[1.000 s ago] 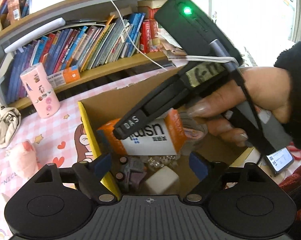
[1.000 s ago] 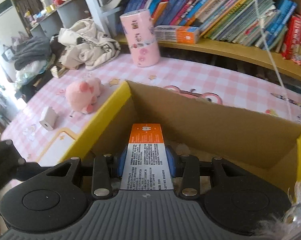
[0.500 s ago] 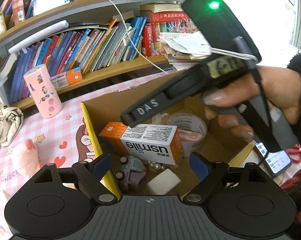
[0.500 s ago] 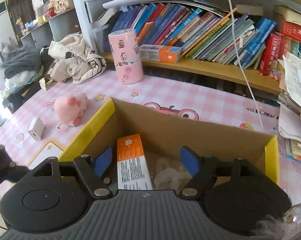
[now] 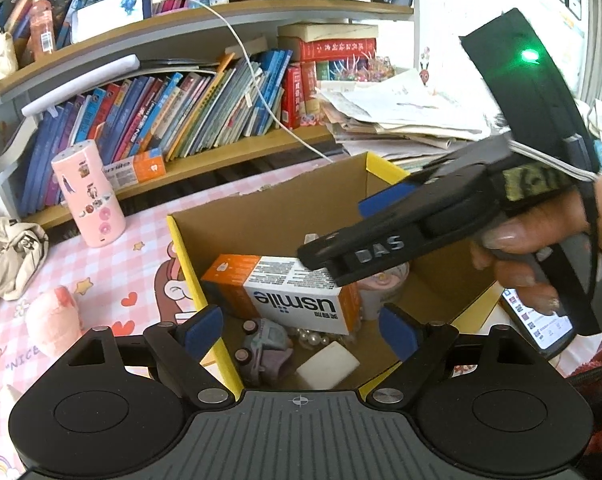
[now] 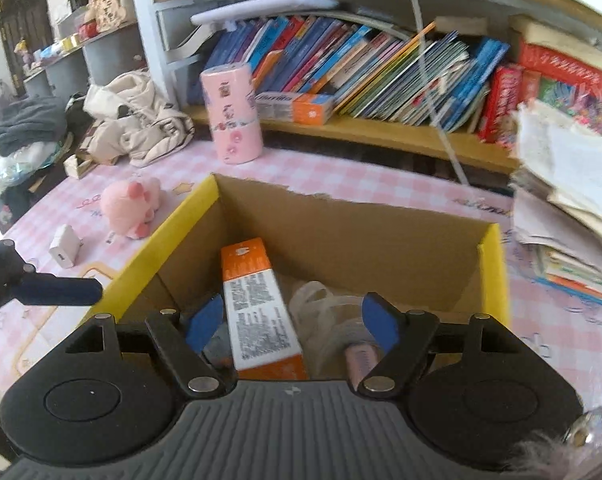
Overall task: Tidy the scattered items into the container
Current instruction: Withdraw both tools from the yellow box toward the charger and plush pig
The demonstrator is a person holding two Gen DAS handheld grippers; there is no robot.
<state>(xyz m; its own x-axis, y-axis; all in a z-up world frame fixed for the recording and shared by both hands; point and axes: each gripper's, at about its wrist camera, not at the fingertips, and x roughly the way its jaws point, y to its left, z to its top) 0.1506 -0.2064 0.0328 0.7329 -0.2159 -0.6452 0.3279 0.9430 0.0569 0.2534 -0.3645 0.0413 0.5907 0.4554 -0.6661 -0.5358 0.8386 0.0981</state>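
A cardboard box with yellow flaps stands on the pink checked table. Inside lie an orange-and-white usmile carton, a small toy car, a pearl string, a white block and a tape roll. My right gripper is open and empty above the box; it also shows in the left wrist view. My left gripper is open and empty at the box's near edge. A pink plush pig and a white charger lie on the table left of the box.
A pink patterned cylinder stands near the bookshelf. A beige cloth heap lies at the left. A paper pile sits right of the box, and a phone lies beside it.
My right gripper opened and let the usmile carton drop into the box, then lifted up and back. My left gripper stayed open and hardly moved.
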